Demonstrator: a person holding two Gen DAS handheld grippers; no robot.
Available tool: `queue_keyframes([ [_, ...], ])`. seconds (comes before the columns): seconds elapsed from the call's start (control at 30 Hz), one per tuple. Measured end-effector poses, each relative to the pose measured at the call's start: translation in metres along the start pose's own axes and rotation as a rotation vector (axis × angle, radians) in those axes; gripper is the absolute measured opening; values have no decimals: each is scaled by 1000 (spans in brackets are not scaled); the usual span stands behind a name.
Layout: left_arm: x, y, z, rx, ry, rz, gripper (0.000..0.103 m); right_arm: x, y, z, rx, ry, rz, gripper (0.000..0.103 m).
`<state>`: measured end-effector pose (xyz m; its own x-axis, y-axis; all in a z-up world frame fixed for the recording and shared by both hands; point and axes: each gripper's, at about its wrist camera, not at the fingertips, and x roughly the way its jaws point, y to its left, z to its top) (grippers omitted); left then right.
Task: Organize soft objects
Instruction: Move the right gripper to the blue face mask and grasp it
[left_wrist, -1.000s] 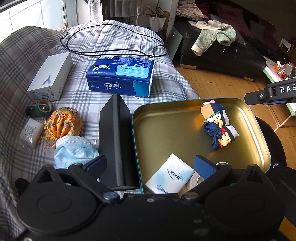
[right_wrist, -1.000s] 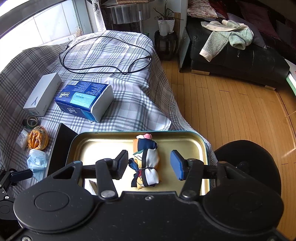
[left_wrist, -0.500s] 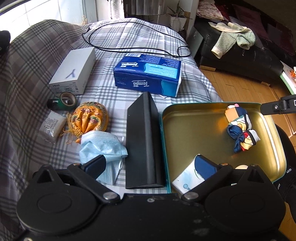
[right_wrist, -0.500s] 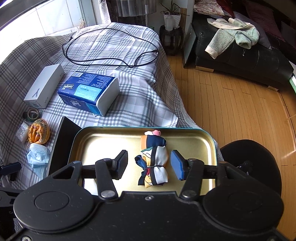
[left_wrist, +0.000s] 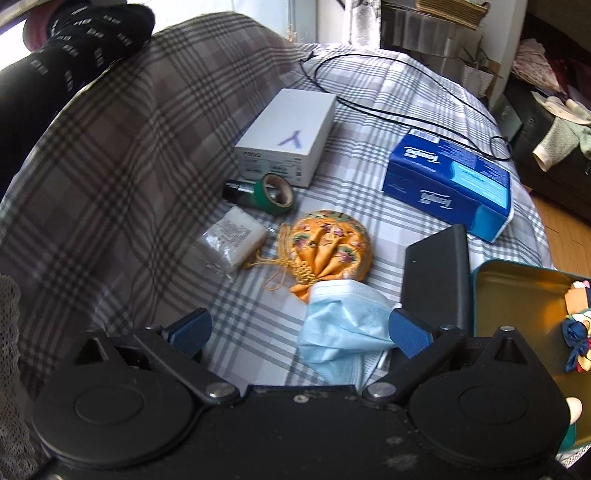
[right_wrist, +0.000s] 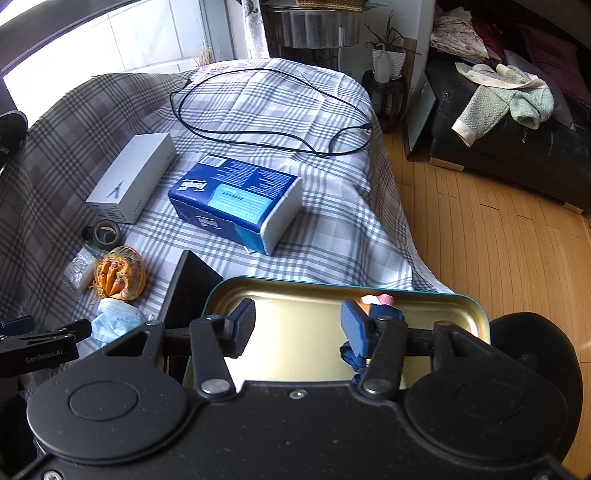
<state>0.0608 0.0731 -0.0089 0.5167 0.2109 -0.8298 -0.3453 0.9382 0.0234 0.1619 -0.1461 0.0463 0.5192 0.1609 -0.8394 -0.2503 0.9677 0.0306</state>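
Note:
My left gripper (left_wrist: 299, 330) is open above the checked cloth. A pale blue face mask (left_wrist: 343, 325) lies between its fingers, close to the right fingertip (left_wrist: 408, 332), and neither pad presses on it. An orange embroidered pouch (left_wrist: 328, 251) lies just beyond the mask. My right gripper (right_wrist: 298, 325) hangs open over the gold tin tray (right_wrist: 332, 286) with nothing between its fingers. A colourful cloth toy (right_wrist: 382, 298) lies in the tray, mostly hidden behind the right finger. The same toy (left_wrist: 576, 332) shows at the left wrist view's right edge.
A black lid (left_wrist: 437, 280) stands against the tray's left side. A blue tissue pack (left_wrist: 450, 184), white box (left_wrist: 288, 136), green tape roll (left_wrist: 275, 190), wrapped white packet (left_wrist: 232, 240) and black cable (right_wrist: 266, 133) lie on the cloth. The wood floor (right_wrist: 498, 240) drops away right.
My left gripper swung left from over the tray to above the mask. My right gripper shifted left, so the cloth toy went from between its fingers to behind the right one.

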Motion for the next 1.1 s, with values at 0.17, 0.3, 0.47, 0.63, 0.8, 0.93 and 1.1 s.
queue_keyframes([
  [0.17, 18, 23, 0, -75, 62, 29, 102, 2, 35, 1, -85, -23, 36, 52],
  [0.3, 29, 36, -6, -100, 101, 41, 102, 8, 61, -1, -137, -16, 76, 52],
  [0.47, 38, 50, -10, -144, 141, 37, 102, 17, 89, -1, -180, -12, 128, 52],
  [0.63, 42, 65, -9, -200, 152, 52, 102, 27, 115, 0, -229, -1, 181, 52],
  [0.8, 47, 83, -12, -283, 190, 76, 102, 40, 140, -4, -306, 33, 230, 60],
  [0.93, 46, 95, -10, -328, 188, 76, 102, 52, 158, -10, -386, 63, 258, 60],
  [1.1, 45, 101, -6, -344, 173, 83, 102, 71, 179, -23, -491, 90, 267, 65],
])
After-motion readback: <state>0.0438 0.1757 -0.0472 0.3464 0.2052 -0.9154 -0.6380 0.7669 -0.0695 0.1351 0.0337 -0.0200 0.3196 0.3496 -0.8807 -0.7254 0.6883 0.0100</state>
